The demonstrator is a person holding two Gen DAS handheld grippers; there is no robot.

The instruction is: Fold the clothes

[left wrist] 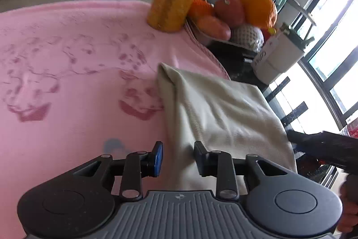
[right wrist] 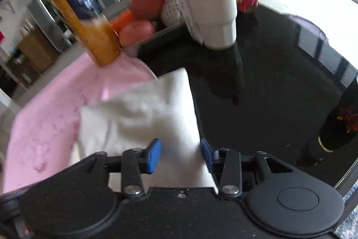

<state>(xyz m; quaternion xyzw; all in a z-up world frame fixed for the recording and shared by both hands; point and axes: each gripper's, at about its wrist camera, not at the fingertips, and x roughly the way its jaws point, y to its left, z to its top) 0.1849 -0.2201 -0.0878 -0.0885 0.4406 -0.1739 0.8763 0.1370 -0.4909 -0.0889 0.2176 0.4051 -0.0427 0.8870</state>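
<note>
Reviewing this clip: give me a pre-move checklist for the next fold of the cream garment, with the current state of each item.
1. Left gripper open over the cream garment: ok.
2. Right gripper open, nothing pinched: ok.
3. Garment fully on the pink blanket: not ok, one side overhangs the black table.
4. Juice bottle apart from the garment: ok.
5. White cup apart from the garment: ok.
6. Garment layers aligned: cannot tell, right view blurred.

orange juice bottle point(right wrist: 82, 15), fruit tray point(right wrist: 154, 34), white potted plant point(right wrist: 212, 6), dark table point(right wrist: 268, 93).
</note>
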